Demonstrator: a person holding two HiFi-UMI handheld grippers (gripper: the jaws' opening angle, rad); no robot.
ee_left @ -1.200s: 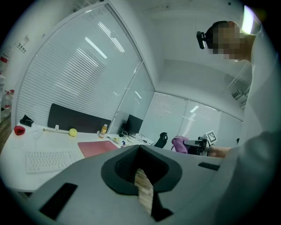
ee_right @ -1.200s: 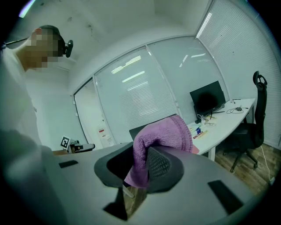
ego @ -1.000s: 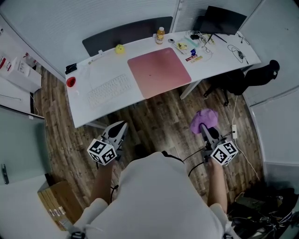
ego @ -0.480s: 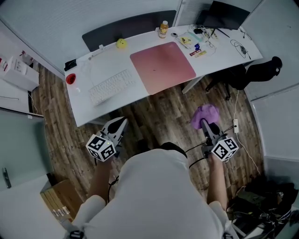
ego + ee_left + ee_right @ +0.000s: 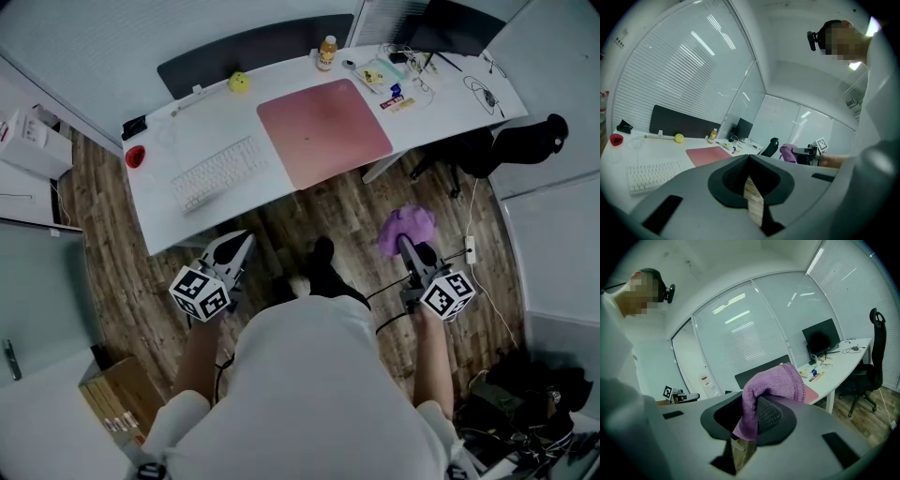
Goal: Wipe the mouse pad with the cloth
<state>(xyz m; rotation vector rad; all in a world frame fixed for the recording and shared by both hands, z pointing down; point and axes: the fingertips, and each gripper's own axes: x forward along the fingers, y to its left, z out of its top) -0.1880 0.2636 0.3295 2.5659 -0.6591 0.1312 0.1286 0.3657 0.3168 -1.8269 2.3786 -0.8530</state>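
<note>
The pink mouse pad lies on the white desk, right of the keyboard; the same mouse pad shows far off in the left gripper view. A purple cloth hangs from my right gripper, which is shut on it over the wooden floor, well short of the desk. In the right gripper view the cloth drapes over the jaws of that gripper. My left gripper is also over the floor, near the desk's front edge, shut with nothing in it.
On the desk are a white keyboard, a red cup, a yellow ball, a bottle, small items and cables and a monitor. A black chair stands right. A cardboard box sits at lower left.
The desk has shifted slightly in the head view and a foot now shows below the desk edge. Both grippers hold about the same places, the cloth still in the right one.
</note>
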